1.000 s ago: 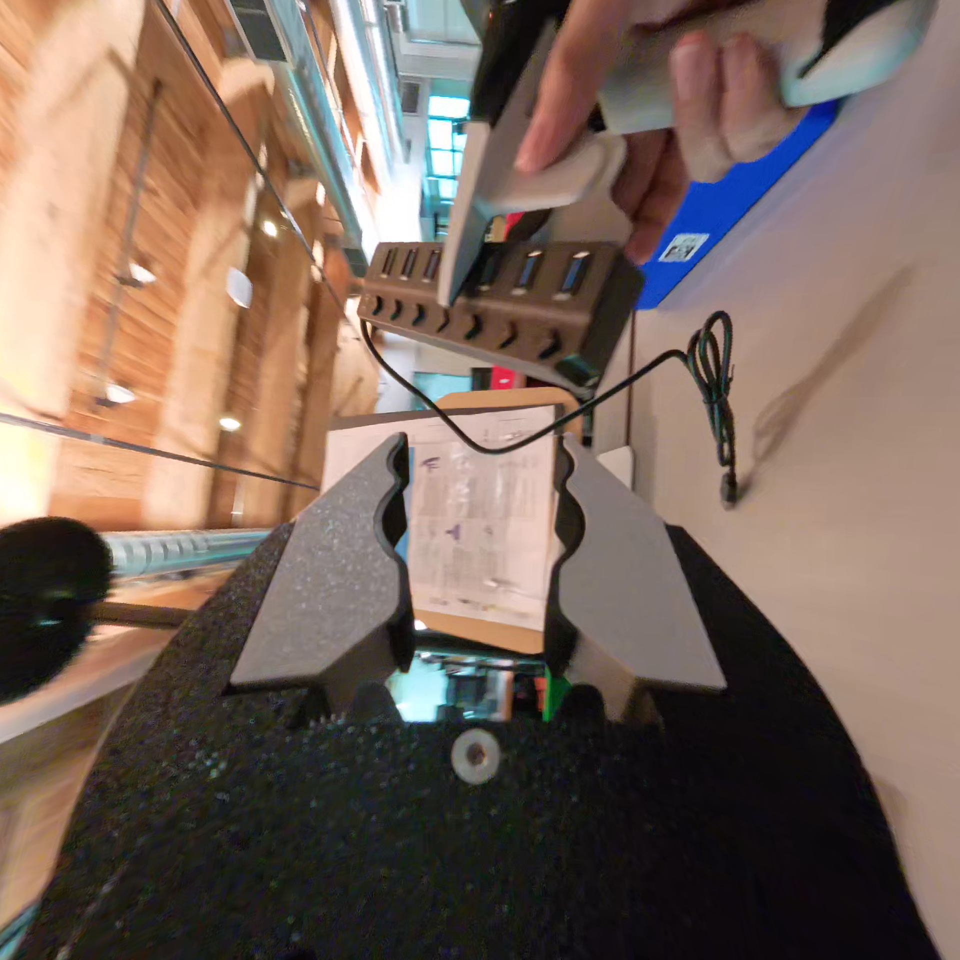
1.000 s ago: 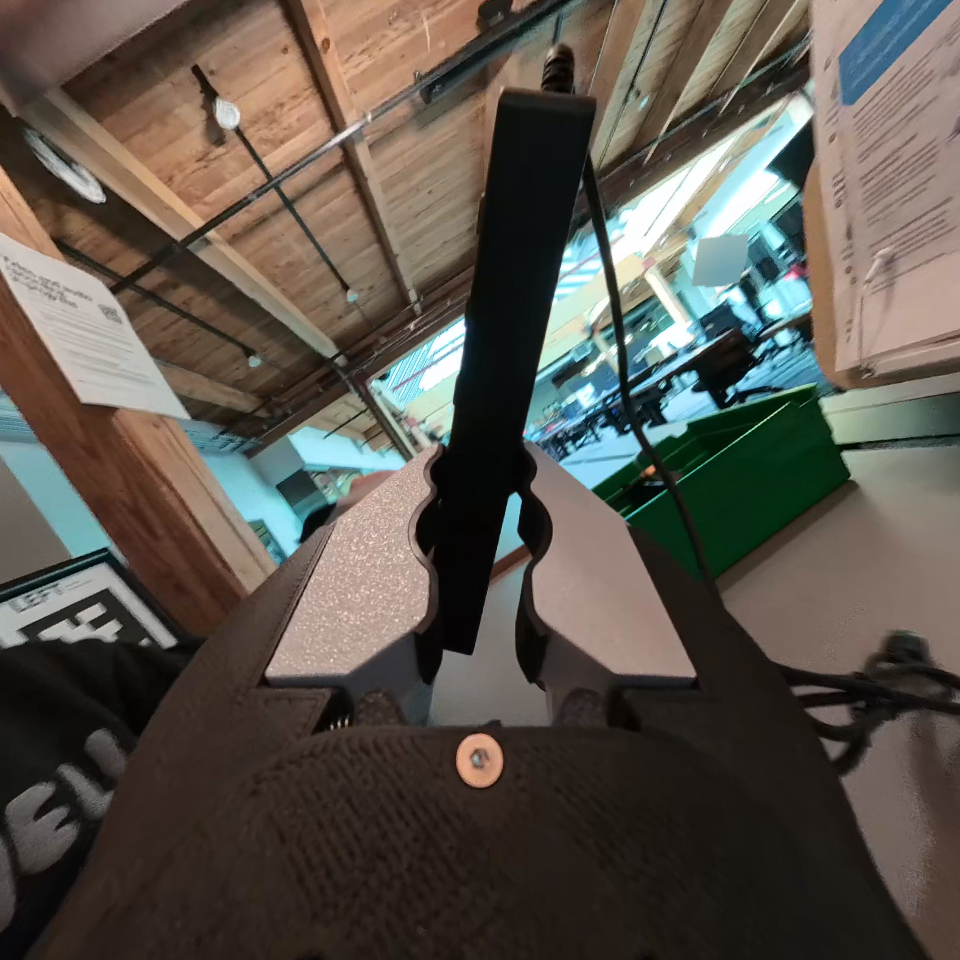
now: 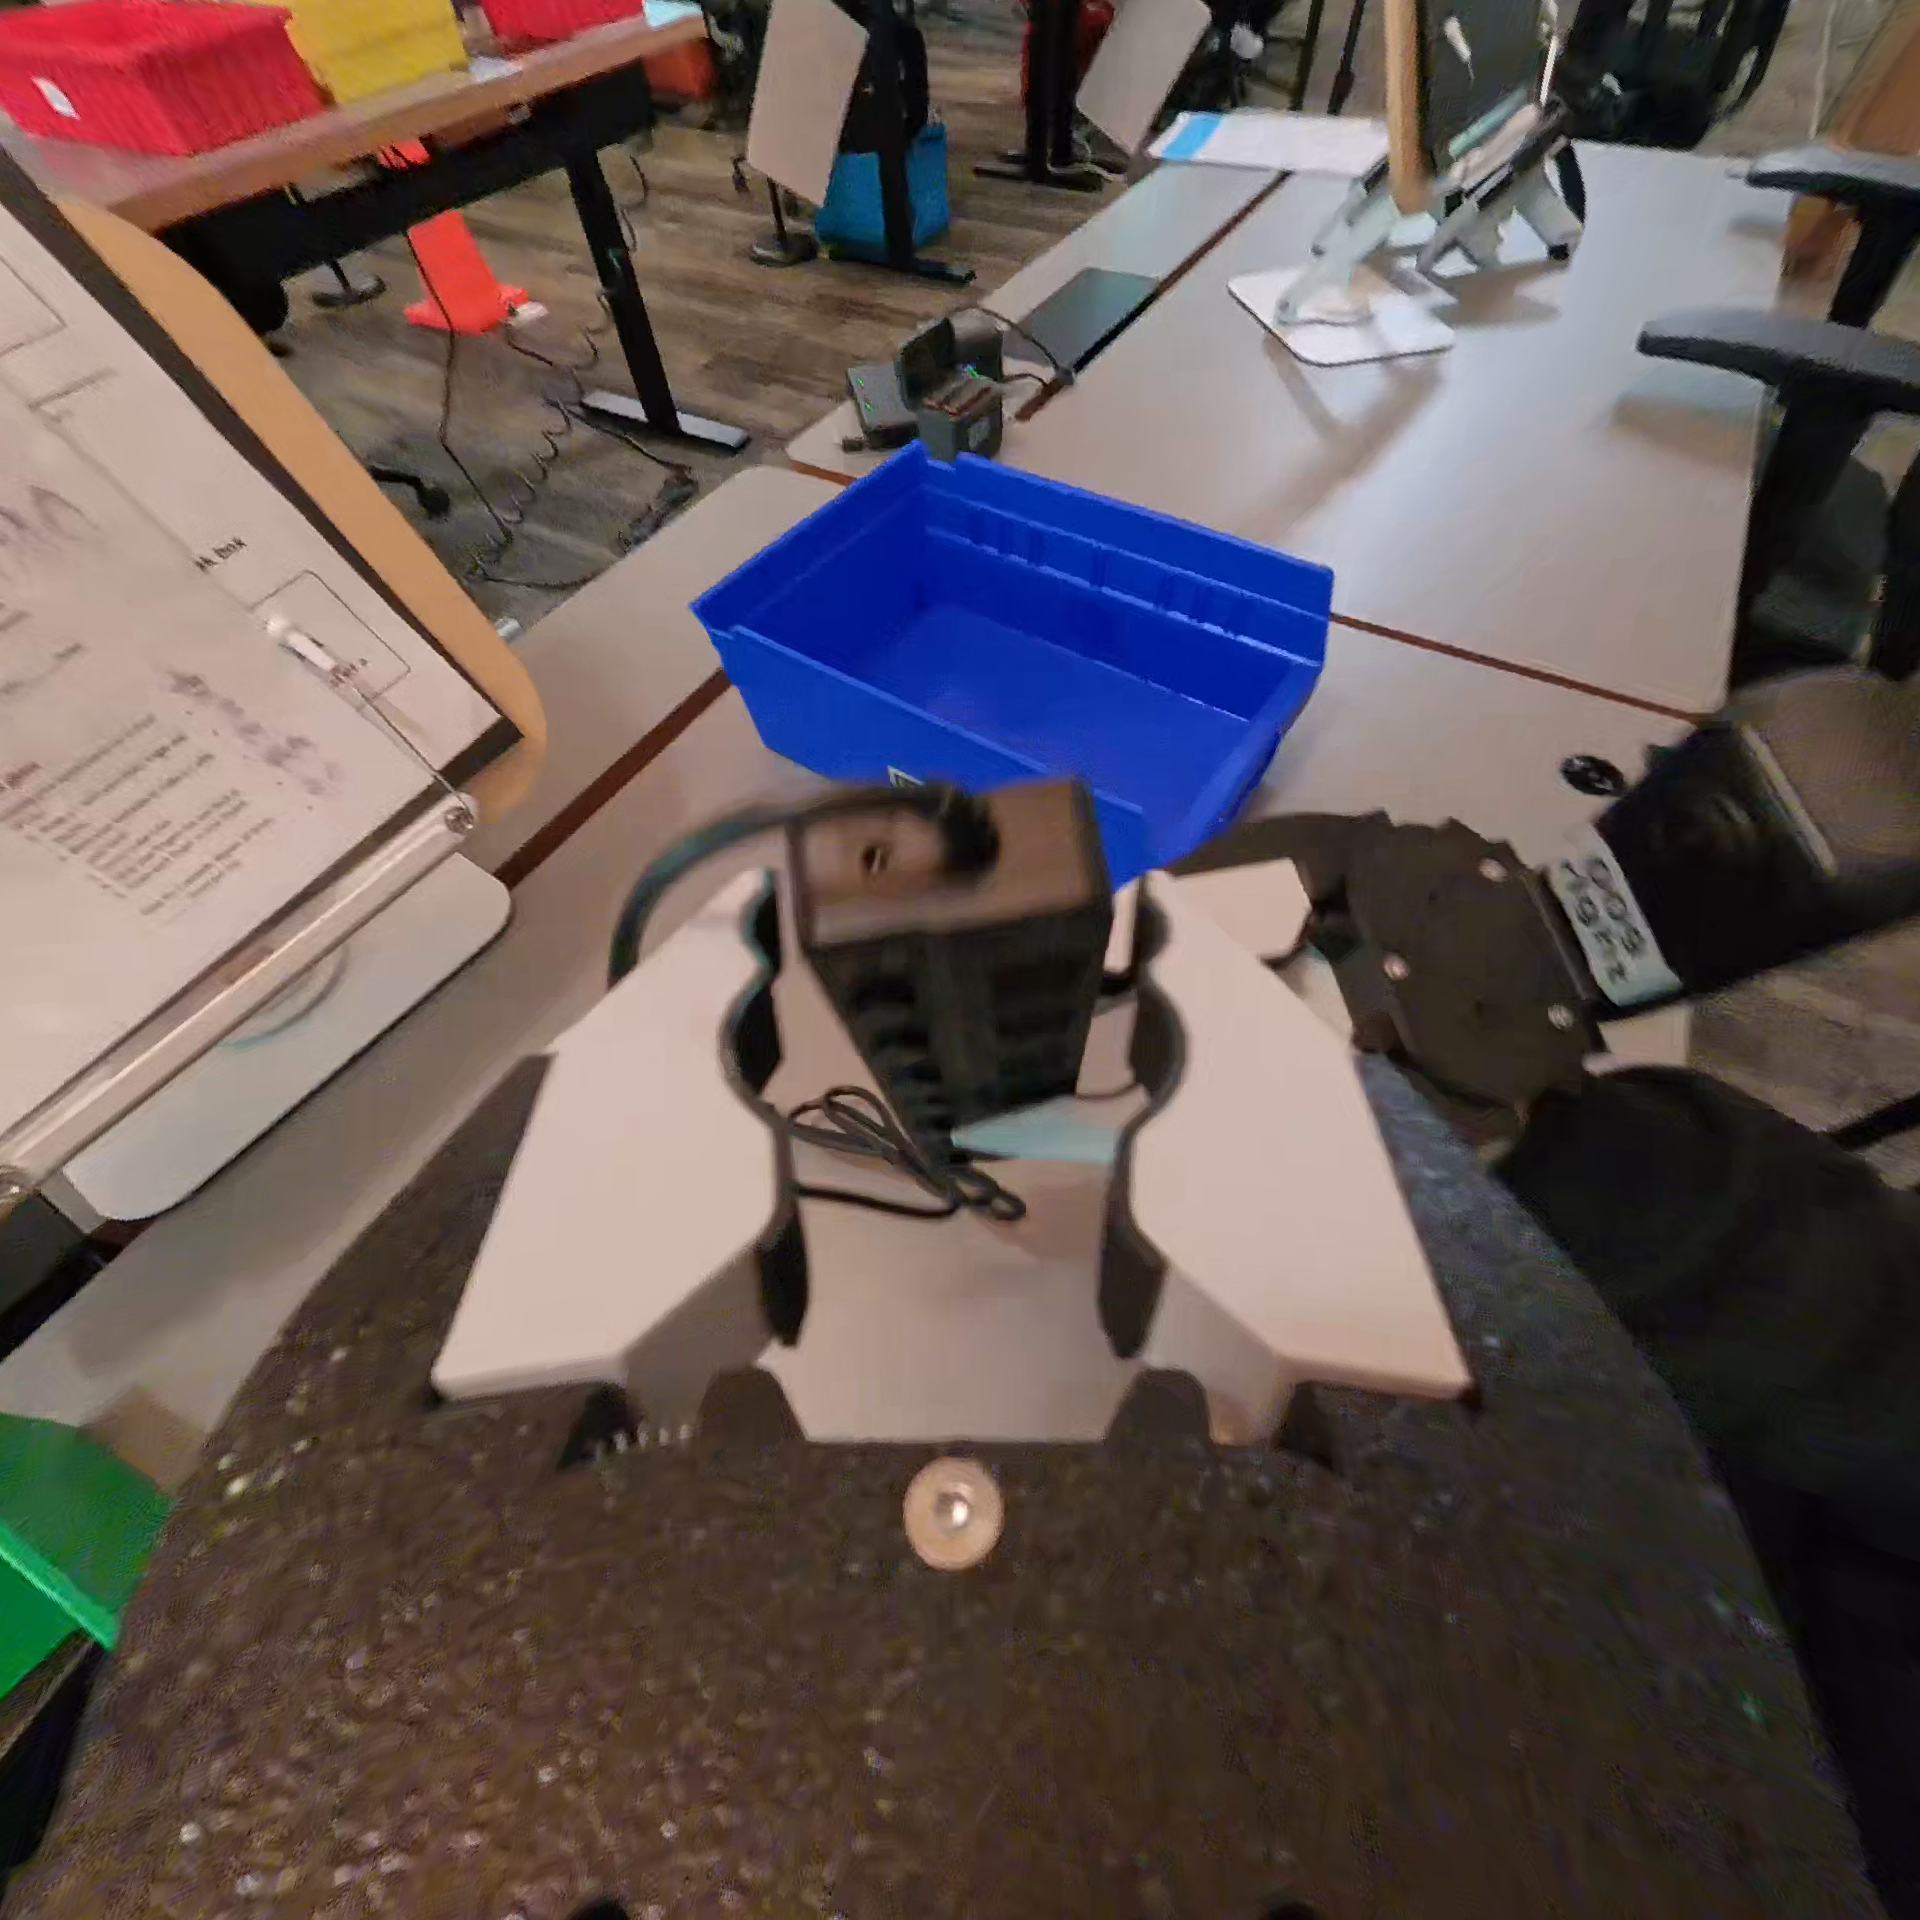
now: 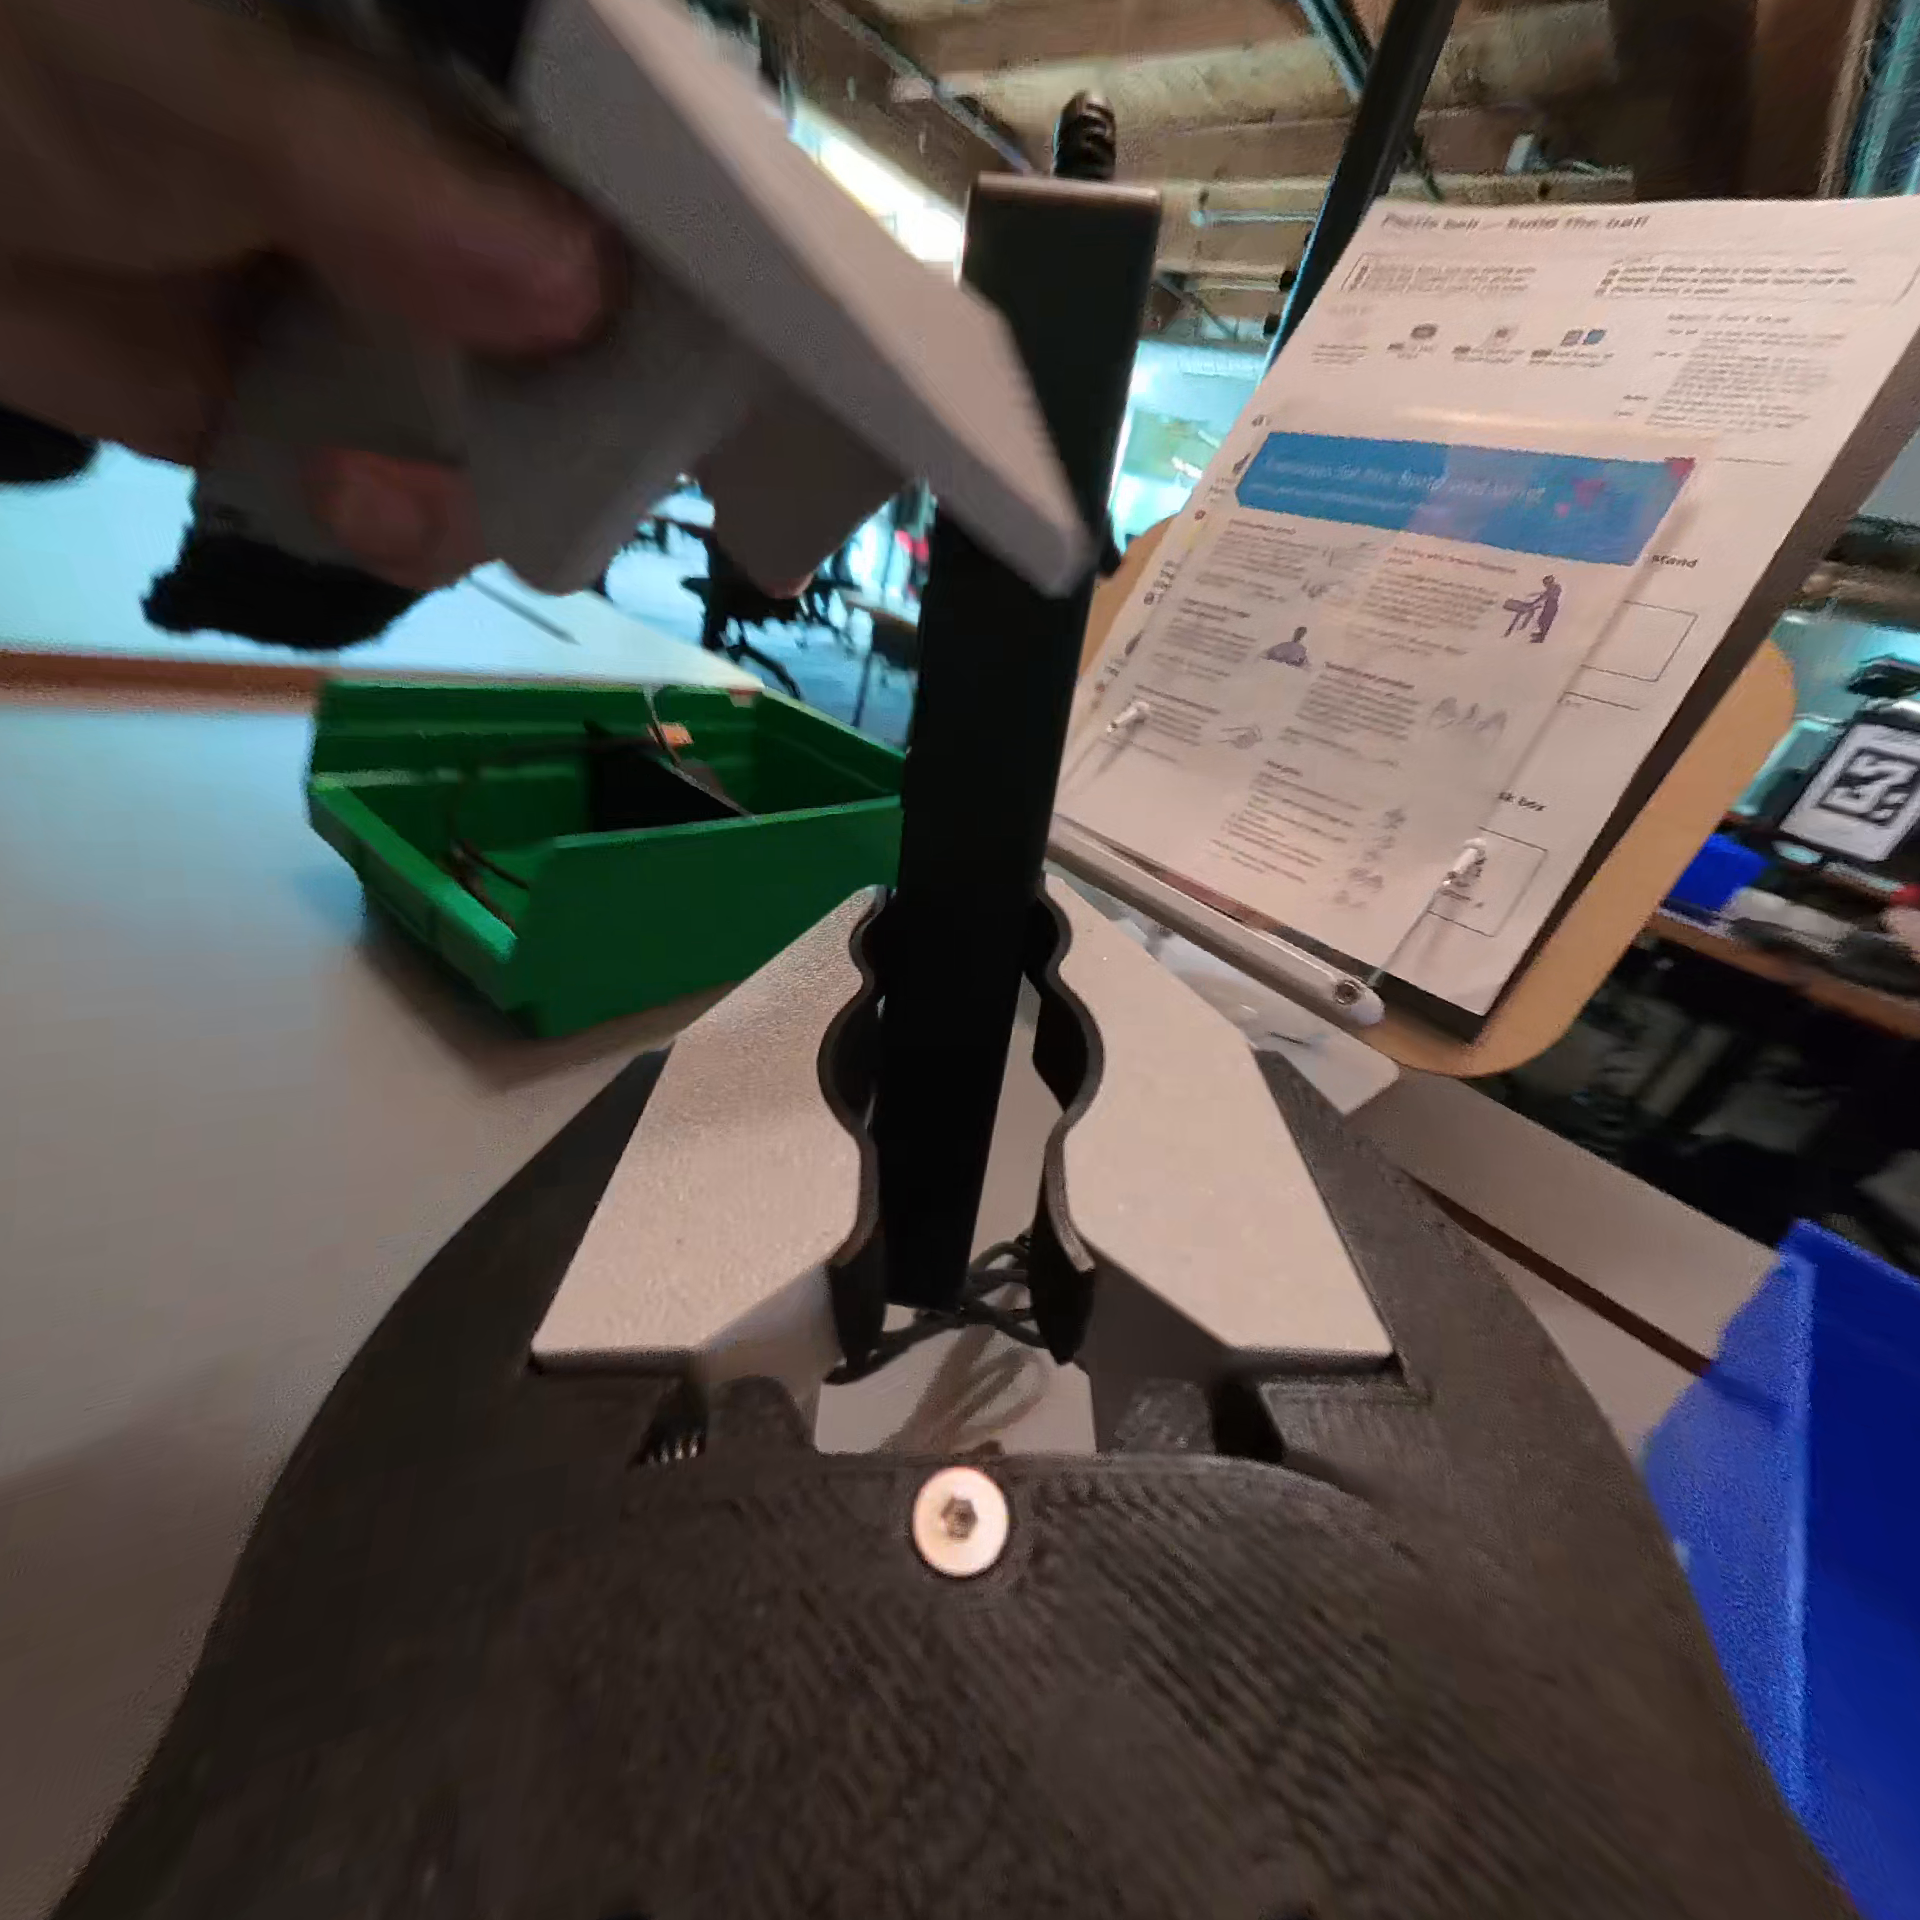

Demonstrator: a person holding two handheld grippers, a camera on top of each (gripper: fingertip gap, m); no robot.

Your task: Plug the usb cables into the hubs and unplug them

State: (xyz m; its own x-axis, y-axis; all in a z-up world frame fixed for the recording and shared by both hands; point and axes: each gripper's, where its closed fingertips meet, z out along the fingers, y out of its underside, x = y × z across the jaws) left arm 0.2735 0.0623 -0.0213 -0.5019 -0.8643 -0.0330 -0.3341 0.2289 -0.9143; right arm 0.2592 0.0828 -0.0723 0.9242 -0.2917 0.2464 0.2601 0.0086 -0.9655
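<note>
Right gripper [image 4: 961,1122] is clamped on the black USB hub [image 4: 997,727], which stands upright between its fingers. Right wrist view shows the hub edge-on as a narrow bar, its cable exiting at the top. The left gripper [image 4: 1060,566] comes in from upper left in that view, a hand [image 4: 260,260] wrapped on its handle, one fingertip right against the hub's upper part; whether it touches cannot be told, blurred.

Left wrist view looks down on the hub's [image 3: 951,966] end and ports side, between the left gripper's [image 3: 951,1049] spread fingers. Fingers are open, gaps on both sides of the hub. Only here: a thin black cable [image 3: 894,1153] bunched on the table [image 3: 1455,499] below the hub, and the right gripper's [image 3: 1195,935] body off to the right.

Blue bin [image 3: 1029,665] sits just beyond the hub in left view; right view shows only its corner [image 4: 1808,1507] at lower right. Green bin [image 4: 603,831] with dark items inside shows fully only in right view; left view catches just a green edge [image 3: 52,1538]. Document stand [image 4: 1455,623] appears in both, at left [image 3: 208,727] in left view.
</note>
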